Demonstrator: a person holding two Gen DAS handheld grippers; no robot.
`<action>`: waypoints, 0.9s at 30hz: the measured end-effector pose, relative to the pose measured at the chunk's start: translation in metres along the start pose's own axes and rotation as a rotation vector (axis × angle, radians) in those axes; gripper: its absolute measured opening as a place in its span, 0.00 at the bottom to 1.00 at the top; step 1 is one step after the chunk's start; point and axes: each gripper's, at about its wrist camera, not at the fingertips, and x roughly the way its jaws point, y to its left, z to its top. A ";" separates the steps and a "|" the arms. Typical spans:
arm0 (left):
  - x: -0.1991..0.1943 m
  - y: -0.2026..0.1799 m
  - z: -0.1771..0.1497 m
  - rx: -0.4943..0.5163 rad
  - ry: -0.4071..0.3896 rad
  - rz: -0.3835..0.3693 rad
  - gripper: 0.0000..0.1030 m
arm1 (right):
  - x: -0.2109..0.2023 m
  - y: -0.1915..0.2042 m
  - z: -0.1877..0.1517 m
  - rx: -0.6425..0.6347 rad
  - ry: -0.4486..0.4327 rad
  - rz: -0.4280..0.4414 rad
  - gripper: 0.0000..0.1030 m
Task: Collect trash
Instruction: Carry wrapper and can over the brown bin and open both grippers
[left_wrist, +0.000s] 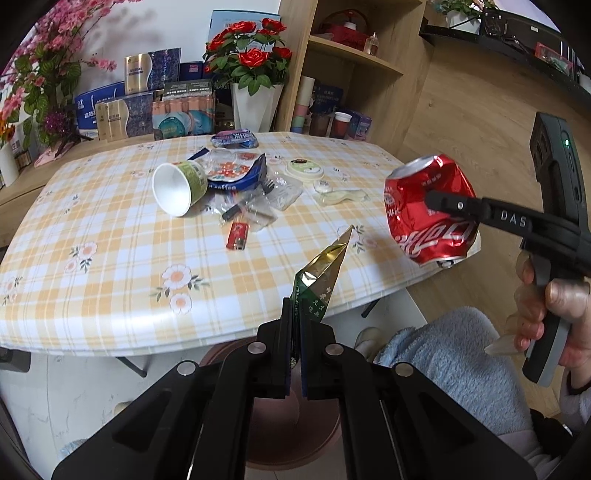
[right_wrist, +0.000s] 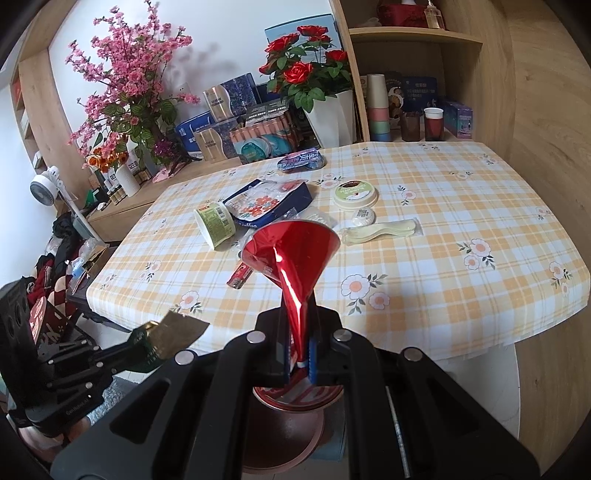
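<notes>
Can (left_wrist: 430, 210), crushed, red, white script, clamped in right gripper (right_wrist: 300, 354) marked "DAS"; left gripper (left_wrist: 294, 332) pinches foil wrapper (left_wrist: 321, 273), both angled down.

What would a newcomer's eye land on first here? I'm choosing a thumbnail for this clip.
First the crushed red can, clamped in the right gripper off the table's near edge, and the gold-green foil wrapper pinched in the left gripper. Behind them, litter sits mid-table on the checked cloth: a tipped paper cup and a blue wrapper.

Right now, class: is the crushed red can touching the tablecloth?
Apart. The left wrist view shows the right gripper holding the can in the air beyond the tablecloth edge.
</notes>
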 end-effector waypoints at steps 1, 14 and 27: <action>-0.001 0.001 -0.002 -0.001 0.002 -0.001 0.04 | -0.001 0.002 0.000 -0.004 -0.001 0.001 0.10; 0.003 0.006 -0.016 -0.008 0.038 -0.035 0.20 | 0.000 0.018 -0.002 -0.046 0.014 0.019 0.10; -0.048 0.039 0.004 -0.128 -0.192 0.111 0.94 | 0.019 0.036 -0.012 -0.086 0.085 0.059 0.10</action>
